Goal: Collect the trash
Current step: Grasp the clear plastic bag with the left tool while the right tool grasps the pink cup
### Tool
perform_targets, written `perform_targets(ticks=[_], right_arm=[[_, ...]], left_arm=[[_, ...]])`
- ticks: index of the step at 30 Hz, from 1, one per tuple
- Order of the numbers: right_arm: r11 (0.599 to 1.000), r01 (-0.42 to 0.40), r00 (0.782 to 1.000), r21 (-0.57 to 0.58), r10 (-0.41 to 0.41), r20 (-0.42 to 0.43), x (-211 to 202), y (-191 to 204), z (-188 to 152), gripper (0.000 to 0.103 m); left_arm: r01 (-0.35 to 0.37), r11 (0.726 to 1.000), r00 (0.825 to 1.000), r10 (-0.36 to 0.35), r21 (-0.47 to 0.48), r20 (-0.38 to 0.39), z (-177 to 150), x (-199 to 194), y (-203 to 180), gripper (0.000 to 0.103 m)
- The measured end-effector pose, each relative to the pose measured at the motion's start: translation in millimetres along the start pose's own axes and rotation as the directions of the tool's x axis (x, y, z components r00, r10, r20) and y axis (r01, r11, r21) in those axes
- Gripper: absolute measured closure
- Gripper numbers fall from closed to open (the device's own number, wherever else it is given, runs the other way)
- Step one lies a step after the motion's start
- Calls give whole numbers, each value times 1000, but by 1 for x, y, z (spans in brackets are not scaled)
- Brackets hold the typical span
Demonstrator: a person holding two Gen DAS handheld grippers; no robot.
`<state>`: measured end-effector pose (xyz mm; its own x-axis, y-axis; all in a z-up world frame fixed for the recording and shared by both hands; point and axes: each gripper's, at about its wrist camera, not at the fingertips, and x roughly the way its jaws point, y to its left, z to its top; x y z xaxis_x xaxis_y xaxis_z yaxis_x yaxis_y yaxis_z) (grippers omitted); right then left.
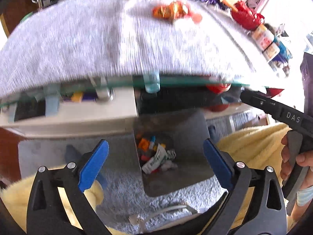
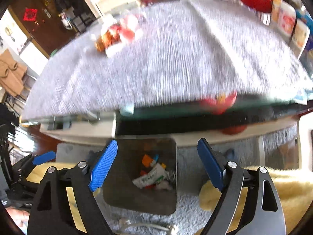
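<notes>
Grey ribbed cloth [image 1: 78,45] covers the counter, its glass edge [image 1: 185,81] tinted green. An orange-and-red wrapper [image 1: 172,10] glows on the cloth, with a bright red bag [image 1: 246,16] beyond it. Down below, the grey bin [image 1: 176,156] holds orange, red, yellow and blue scraps plus a white wrapper with green print [image 1: 154,161]. Blue pads [image 1: 93,164] top black hand-held gripper arms, over pale yellow fleece [image 1: 254,146] and a grey rug [image 1: 125,195].

Both grippers gape wide and empty — the left gripper [image 1: 156,163] and right gripper [image 2: 157,165], blue fingers [image 1: 93,165] splayed, angled downward side by side.
</notes>
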<state>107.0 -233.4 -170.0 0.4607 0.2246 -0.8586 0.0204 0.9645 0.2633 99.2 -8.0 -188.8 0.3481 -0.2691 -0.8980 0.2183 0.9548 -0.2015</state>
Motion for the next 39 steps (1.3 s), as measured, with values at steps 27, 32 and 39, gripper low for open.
perform_targets(ticks=[27,32,39], right_arm=[[994,-69,993,-88,77,93,50,38,161,47],[993,-80,993,-89,87,77,66,43,175,55],[993,-66,997,-98,70,38,89,48,181,60]], left_arm=[[-49,999,986,45,24,159,168,-4,19,9],[-49,999,986,47,14,161,185,7,26,10],[-46,999,985,48,-16,164,213,24,37,11]])
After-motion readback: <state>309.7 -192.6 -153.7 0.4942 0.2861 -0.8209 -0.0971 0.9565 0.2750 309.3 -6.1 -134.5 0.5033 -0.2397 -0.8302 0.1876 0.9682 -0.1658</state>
